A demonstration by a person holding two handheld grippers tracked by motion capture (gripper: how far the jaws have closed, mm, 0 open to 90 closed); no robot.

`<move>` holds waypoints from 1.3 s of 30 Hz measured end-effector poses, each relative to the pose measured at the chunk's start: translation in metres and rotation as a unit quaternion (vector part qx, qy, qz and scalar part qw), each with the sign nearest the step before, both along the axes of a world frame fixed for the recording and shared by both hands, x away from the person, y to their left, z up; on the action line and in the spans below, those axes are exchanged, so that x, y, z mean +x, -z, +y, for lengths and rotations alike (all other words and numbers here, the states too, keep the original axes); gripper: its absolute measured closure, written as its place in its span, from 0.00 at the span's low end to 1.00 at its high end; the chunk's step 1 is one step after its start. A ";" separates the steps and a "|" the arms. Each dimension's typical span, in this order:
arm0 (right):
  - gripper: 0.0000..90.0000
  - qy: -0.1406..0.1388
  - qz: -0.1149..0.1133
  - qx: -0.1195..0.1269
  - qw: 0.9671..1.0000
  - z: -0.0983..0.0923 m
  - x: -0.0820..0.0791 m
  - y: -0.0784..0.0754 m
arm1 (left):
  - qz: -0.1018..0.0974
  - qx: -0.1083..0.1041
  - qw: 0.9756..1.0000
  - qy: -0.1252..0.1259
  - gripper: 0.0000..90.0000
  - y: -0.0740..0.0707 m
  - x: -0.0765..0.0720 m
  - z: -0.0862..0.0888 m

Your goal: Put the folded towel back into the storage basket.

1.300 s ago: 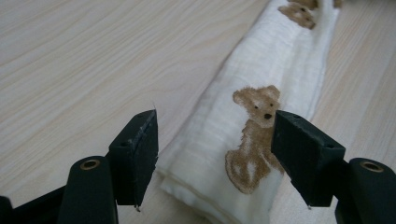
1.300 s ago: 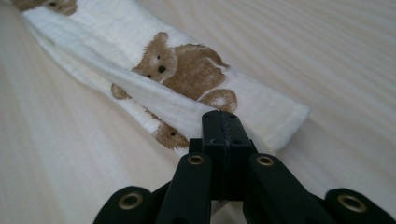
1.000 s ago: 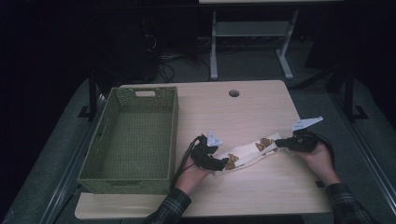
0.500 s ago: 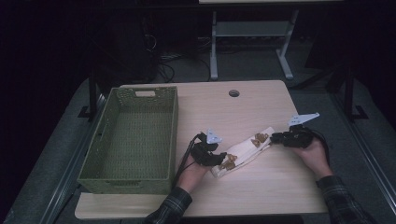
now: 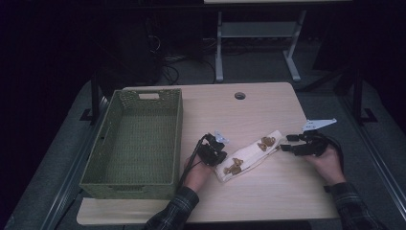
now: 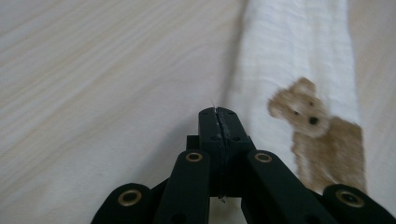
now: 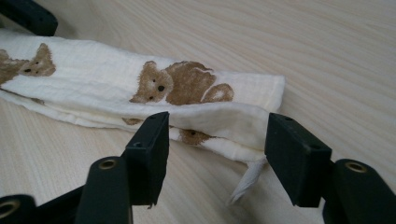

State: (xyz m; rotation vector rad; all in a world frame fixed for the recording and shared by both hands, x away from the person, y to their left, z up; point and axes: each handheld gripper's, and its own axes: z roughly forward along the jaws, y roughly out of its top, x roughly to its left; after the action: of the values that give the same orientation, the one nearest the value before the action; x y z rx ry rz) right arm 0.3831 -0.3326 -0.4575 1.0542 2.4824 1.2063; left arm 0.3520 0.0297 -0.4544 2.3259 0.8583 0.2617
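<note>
- The cream bear-print cloth [image 5: 249,155] lies folded into a long narrow strip on the desk [image 5: 268,201], well right of the green basket [image 5: 135,139], which holds nothing.
- The left gripper [image 5: 216,154], at the strip's near end, has just clenched; the left gripper view shows its jaws meeting with no cloth between.
- The right gripper [image 5: 286,147] has just been opening, its jaws released and straddling the far end.
- Judged left: further folding and placing in the basket.

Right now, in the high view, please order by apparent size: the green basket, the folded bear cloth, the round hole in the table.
1. green basket
2. folded bear cloth
3. round hole, clearly the smallest.
</note>
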 end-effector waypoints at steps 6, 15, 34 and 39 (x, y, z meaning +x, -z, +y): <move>0.39 0.003 -0.010 0.003 1.000 -0.001 0.000 -0.002 | 0.019 -0.001 1.000 0.023 0.99 0.001 -0.012 -0.001; 0.38 0.006 -0.012 0.006 1.000 -0.003 0.001 -0.003 | 0.048 -0.011 0.994 0.099 0.99 0.001 -0.031 -0.008; 0.37 -0.004 -0.017 0.001 1.000 0.004 0.000 -0.004 | 0.033 -0.033 0.972 0.232 0.91 0.002 -0.069 -0.068; 0.37 -0.002 -0.017 0.005 1.000 0.004 0.000 -0.004 | 0.018 -0.034 0.967 0.250 0.69 -0.009 -0.055 -0.068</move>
State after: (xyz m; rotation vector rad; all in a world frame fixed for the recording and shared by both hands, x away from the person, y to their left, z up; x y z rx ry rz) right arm 0.3830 -0.3290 -0.4530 1.0235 2.4561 1.2279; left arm 0.2972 -0.0380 -0.4458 2.3951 0.2675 -0.0274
